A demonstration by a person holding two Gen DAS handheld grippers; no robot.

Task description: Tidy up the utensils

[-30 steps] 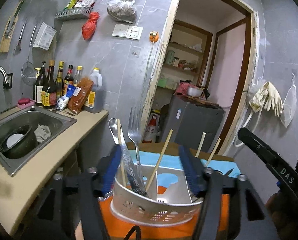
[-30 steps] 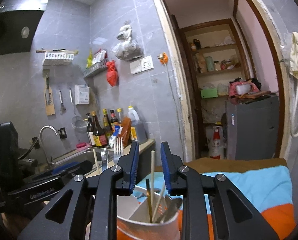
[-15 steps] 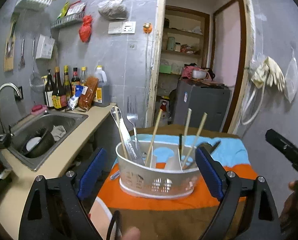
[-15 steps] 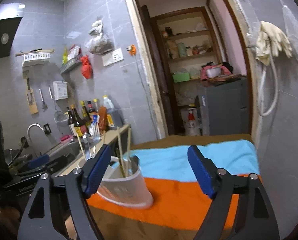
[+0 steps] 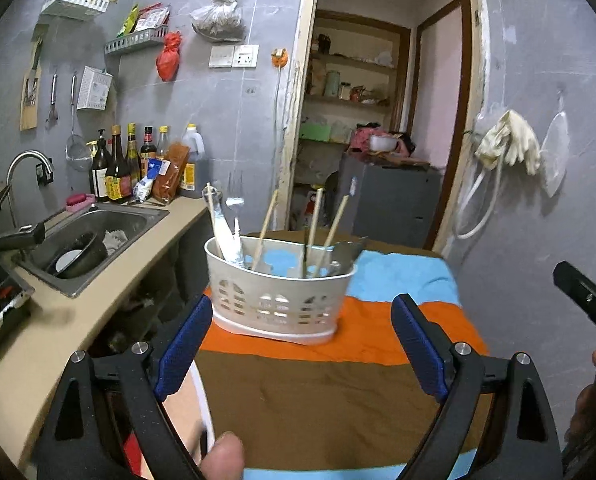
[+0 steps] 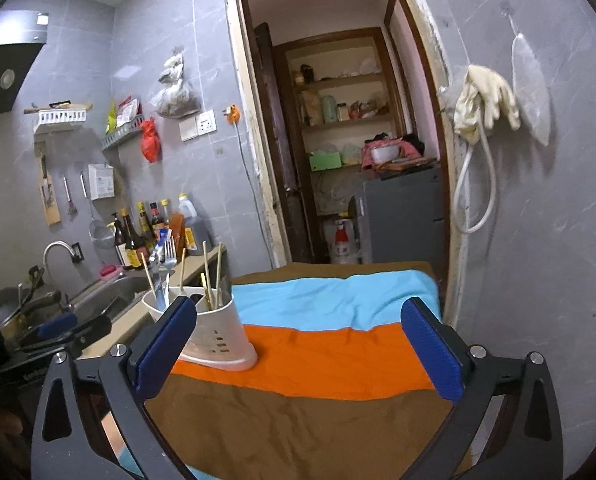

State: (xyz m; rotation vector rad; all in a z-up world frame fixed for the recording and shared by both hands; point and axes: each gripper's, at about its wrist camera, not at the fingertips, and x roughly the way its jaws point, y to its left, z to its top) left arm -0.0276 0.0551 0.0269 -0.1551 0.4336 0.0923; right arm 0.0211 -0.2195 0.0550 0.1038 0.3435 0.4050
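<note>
- utensil caddy (image 5: 278,298) sits on the striped cloth (image 5: 337,392), straight ahead of the left gripper (image 5: 298,348), long side crosswise
- right gripper (image 6: 299,352) sees it off to its left, so left's nearer imo
- both wide open, holding nothing; chopsticks (image 5: 264,222) upright inside

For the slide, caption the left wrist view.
Open left claw faces white utensil caddy holding chopsticks on striped cloth.
</note>
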